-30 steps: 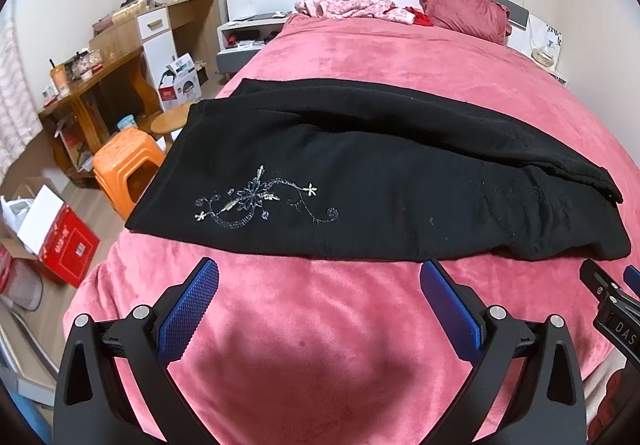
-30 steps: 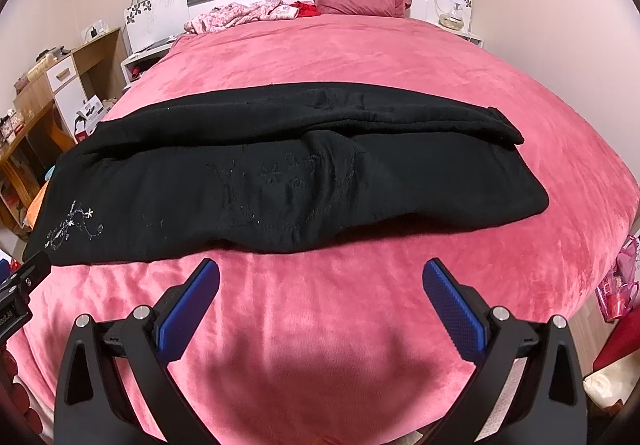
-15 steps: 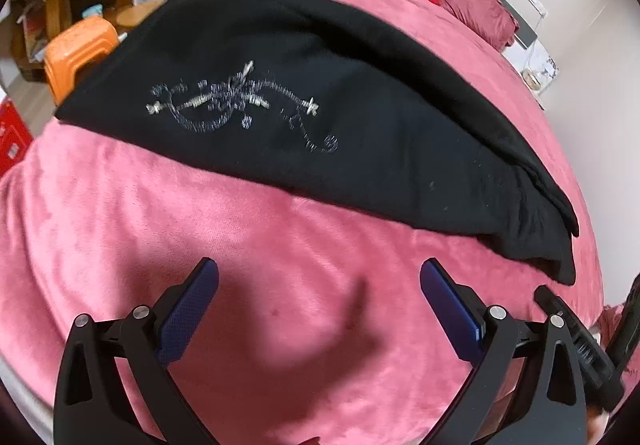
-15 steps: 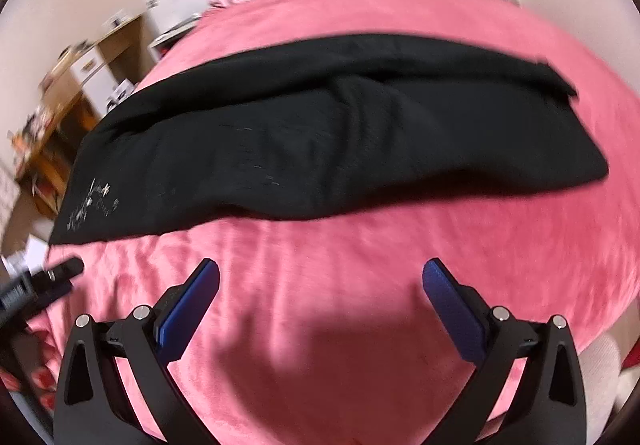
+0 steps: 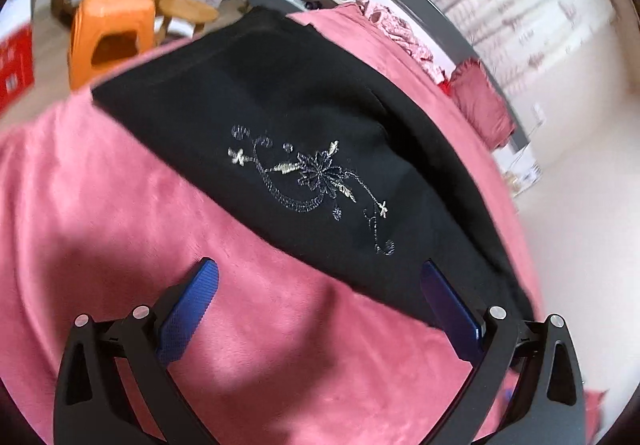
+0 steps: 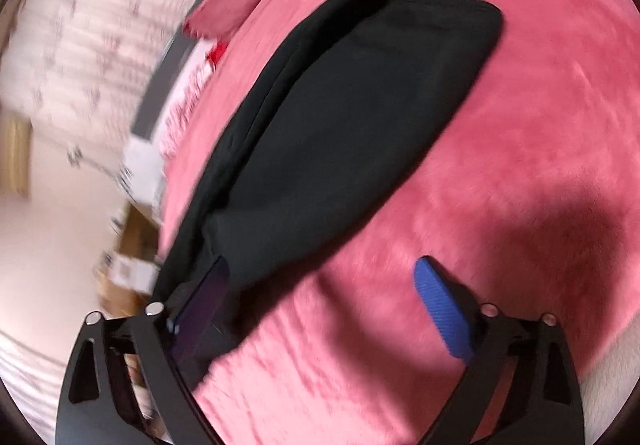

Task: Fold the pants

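Observation:
Black pants point(image 5: 340, 117) lie folded lengthwise across the pink blanket point(image 5: 120, 205), with silver flower embroidery point(image 5: 316, 177) at the end under my left gripper. The left gripper point(image 5: 320, 287) hangs open just short of the pants' near edge, and its right pad point(image 5: 448, 309) overlaps that edge. In the right wrist view the plain end of the pants point(image 6: 340, 145) runs diagonally. The right gripper point(image 6: 320, 285) is open with its jaws closing. Its left pad point(image 6: 204, 309) lies against the dark fabric, its right pad point(image 6: 440, 309) is over the blanket point(image 6: 520, 125), and the pants' edge sits between them.
An orange stool point(image 5: 112, 25), a round wooden stool point(image 5: 188, 11) and a red box point(image 5: 16, 61) stand on the floor beside the bed. A red pillow point(image 5: 480, 105) and patterned bedding point(image 5: 400, 33) lie at the headboard. The pillow point(image 6: 236, 1) shows blurred in the right view.
Both grippers rolled and dropped toward the pants. The left one closed in on the embroidered end. The right one swung to the other end, its left pad now at the fabric, jaws slightly narrower.

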Action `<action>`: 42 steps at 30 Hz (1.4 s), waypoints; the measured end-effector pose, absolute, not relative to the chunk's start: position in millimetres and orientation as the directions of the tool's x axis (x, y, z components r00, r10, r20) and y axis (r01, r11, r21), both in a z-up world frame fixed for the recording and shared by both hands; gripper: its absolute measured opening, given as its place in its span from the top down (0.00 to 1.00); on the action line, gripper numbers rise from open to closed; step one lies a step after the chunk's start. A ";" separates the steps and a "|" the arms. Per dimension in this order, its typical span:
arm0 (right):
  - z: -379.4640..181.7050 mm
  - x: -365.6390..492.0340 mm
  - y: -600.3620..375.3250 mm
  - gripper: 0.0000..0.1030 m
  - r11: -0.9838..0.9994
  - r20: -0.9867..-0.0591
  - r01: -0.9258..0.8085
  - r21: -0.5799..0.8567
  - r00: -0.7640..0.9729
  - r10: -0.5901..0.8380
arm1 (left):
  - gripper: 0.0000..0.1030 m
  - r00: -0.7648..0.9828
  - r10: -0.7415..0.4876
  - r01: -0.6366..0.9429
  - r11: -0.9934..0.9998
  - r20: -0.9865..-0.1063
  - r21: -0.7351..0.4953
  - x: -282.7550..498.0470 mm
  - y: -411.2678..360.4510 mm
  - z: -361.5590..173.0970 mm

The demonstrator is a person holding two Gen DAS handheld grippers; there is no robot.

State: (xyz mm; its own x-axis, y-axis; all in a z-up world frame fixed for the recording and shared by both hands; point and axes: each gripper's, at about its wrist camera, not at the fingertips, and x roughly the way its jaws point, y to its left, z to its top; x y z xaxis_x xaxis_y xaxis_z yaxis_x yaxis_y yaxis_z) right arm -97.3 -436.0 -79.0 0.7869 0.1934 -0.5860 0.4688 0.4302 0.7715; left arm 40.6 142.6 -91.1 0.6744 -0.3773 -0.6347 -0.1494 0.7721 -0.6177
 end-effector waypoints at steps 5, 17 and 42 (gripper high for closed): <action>-82.4 -101.6 -458.9 0.30 0.359 -0.525 0.438 0.824 0.829 0.193 | 0.03 0.682 -0.388 -0.157 0.750 -0.620 -0.642 42.7 141.1 -94.8; -99.3 -80.6 -476.3 0.70 0.352 -0.446 0.364 0.862 0.875 0.189 | 0.03 0.699 -0.335 -0.114 0.820 -0.632 -0.560 40.8 130.4 -96.5; -108.7 -68.0 -472.4 0.88 0.420 -0.435 0.331 0.845 0.882 0.179 | 0.20 0.721 -0.310 -0.101 0.838 -0.620 -0.536 110.0 141.6 -101.0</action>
State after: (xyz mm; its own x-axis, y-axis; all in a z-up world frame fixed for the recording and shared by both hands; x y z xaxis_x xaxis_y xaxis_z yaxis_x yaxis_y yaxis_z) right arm -68.0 -472.4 -108.7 0.8823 0.1791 -0.4353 0.3314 0.4204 0.8447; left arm 110.0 141.6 -101.0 0.7210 -0.3098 -0.6199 -0.1010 0.8380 -0.5362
